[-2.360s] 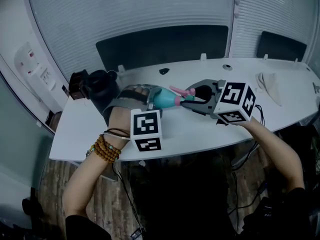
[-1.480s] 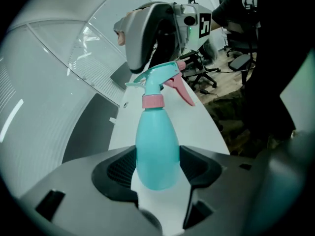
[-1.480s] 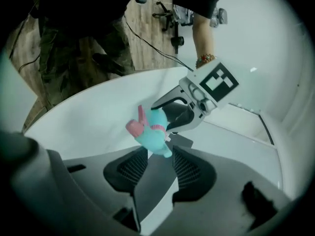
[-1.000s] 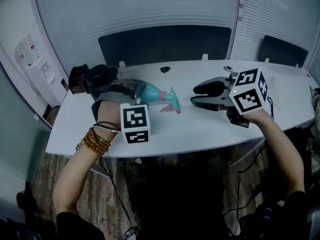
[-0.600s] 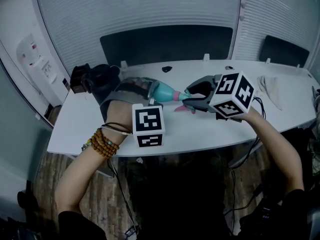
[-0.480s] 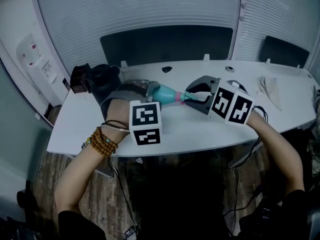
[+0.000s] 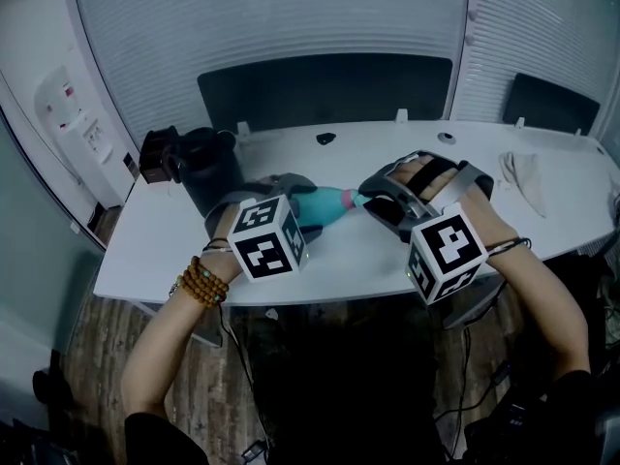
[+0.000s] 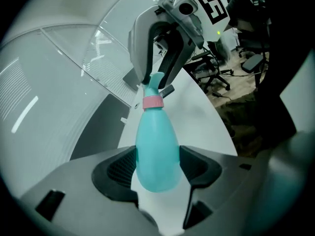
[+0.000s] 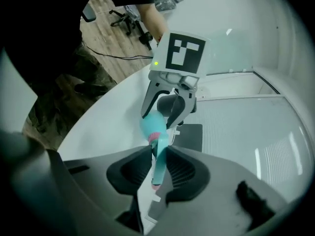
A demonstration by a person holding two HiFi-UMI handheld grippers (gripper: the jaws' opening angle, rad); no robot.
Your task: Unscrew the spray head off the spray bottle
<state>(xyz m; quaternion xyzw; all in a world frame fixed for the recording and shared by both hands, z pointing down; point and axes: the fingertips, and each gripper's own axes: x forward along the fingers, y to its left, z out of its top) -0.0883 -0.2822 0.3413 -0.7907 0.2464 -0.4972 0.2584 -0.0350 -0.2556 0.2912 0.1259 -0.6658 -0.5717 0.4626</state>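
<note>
A teal spray bottle (image 7: pixel 325 204) with a pink collar (image 8: pixel 152 102) lies level above the white table (image 7: pixel 174 250), held between the two grippers. My left gripper (image 7: pixel 298 201) is shut on the bottle's fat body (image 8: pixel 156 151). My right gripper (image 7: pixel 373 200) faces it from the right. Its jaws are closing, and the narrow teal spray head (image 9: pixel 159 156) stands between the pads, touching both. In the left gripper view the right gripper (image 8: pixel 156 85) straddles the head just past the collar.
A black pot (image 7: pixel 208 158) and a small dark box (image 7: pixel 155 153) stand at the table's back left. A white cloth (image 7: pixel 523 172) lies at the far right. Dark chair backs (image 7: pixel 325 85) line the far edge. Office chairs (image 8: pixel 211 73) stand on the floor beyond.
The right gripper came in from the right, where it hung apart from the bottle, and closed around the spray head, rolling its cube toward me. The left gripper also rolled with the bottle.
</note>
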